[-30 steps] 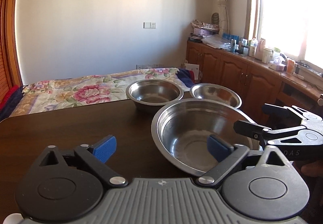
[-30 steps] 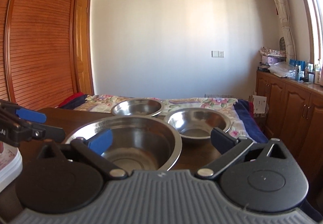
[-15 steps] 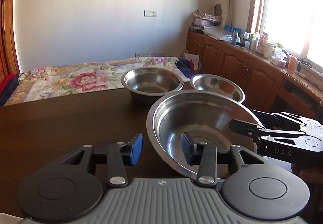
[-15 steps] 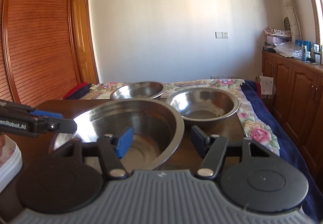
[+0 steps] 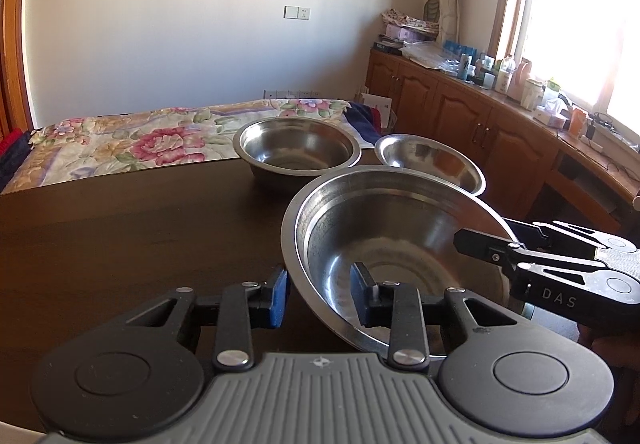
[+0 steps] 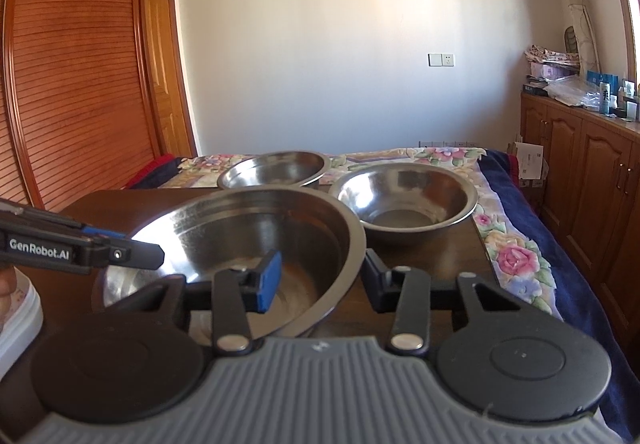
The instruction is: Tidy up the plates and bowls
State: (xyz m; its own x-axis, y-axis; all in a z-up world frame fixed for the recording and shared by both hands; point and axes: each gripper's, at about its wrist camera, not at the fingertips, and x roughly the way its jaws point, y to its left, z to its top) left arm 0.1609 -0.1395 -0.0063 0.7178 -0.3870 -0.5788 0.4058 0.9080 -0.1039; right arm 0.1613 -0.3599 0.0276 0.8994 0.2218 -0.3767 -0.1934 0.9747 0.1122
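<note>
1. At the near edge of the dark table, the large steel bowl is seen straddled by both grippers. Its left rim sits between the fingers of the left gripper: blue-padded finger outside the wall, the other inside. Jaws are narrowed around the rim, but a gap shows each side; firm contact can't be confirmed.
2. In the right wrist view, the same large bowl has its right rim between the fingers of the right gripper: blue pad inside the bowl, black finger outside. Jaws partly closed; whether the pads actually press the metal can't be told.
3. Each gripper is visible in the other's view, at opposite sides of the bowl: right gripper over the right rim in the left wrist view, left gripper over the left rim in the right wrist view.
4. A white object is glimpsed at the far left edge of the right wrist view; unidentifiable.
5. Further back, two smaller steel bowls rest on the table: deep bowl at the far edge, shallow bowl to its right, just beyond the large bowl's rim.
6. Beyond the table, a floral bedspread is seen, w/ wooden cabinets along the right wall.
</note>
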